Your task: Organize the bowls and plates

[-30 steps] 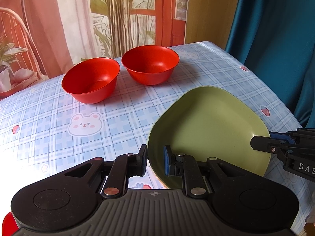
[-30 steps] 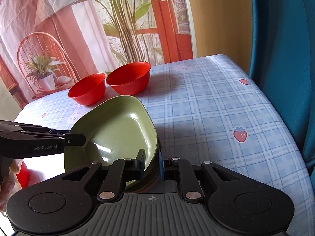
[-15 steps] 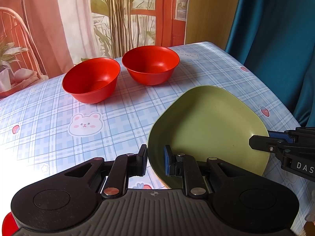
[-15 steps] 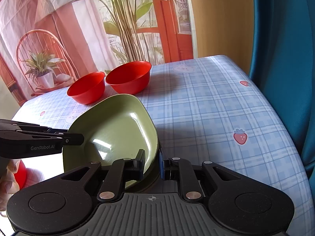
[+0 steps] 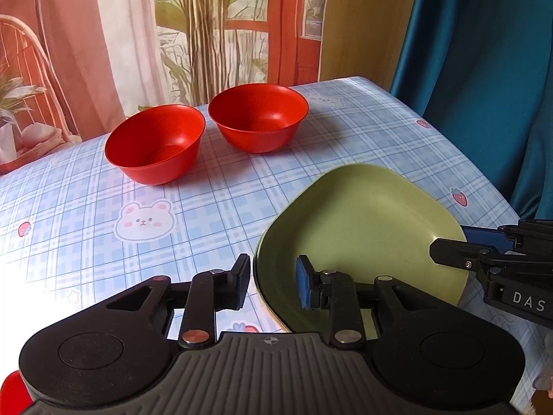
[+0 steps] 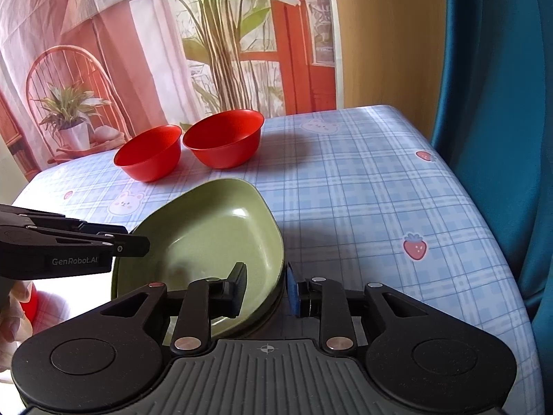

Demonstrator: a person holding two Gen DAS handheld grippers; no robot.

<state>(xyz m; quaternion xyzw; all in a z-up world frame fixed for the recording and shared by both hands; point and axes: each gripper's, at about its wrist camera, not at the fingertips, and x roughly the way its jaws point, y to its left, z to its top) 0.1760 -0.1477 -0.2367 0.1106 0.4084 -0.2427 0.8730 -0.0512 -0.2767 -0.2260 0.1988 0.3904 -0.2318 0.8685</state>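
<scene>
Far left on the blue checked tablecloth [image 5: 86,207]: a round red plastic bowl [image 5: 155,143], upright and empty. Just beside it to the right, rims nearly touching, a second round red plastic bowl [image 5: 257,117], also upright and empty. Probably light and stiff, not fragile. Smooth walls likely slippery, so best pinched over the rim, one pad inside and one outside.

Nearer the camera, the left gripper [image 5: 273,285] at the left rim of a rounded-square matte green plate [image 5: 363,228]. Jaws narrowly apart, having just been opening, straddling the rim with one finger outside and one over the plate's well, pads clear of it. No grip at present.

Plate itself lying flat on the cloth, well apart from the bowls and towards the table's right side. Possibly resting on a second plate of the same shape – a doubled edge shows low in the right wrist view, though hard to tell for sure. Looks rigid, shallow and fairly light, with a raised lip that offers the only real purchase. Smooth finish, so liable to slip or tilt if taken at one edge alone – two opposite rims seem the safer hold.

At the plate's right rim, the right gripper [image 6: 265,285]. Jaws likewise slightly parted, having just been opening, rim between them, not pressed. Plate apparently set down and let go.
</scene>
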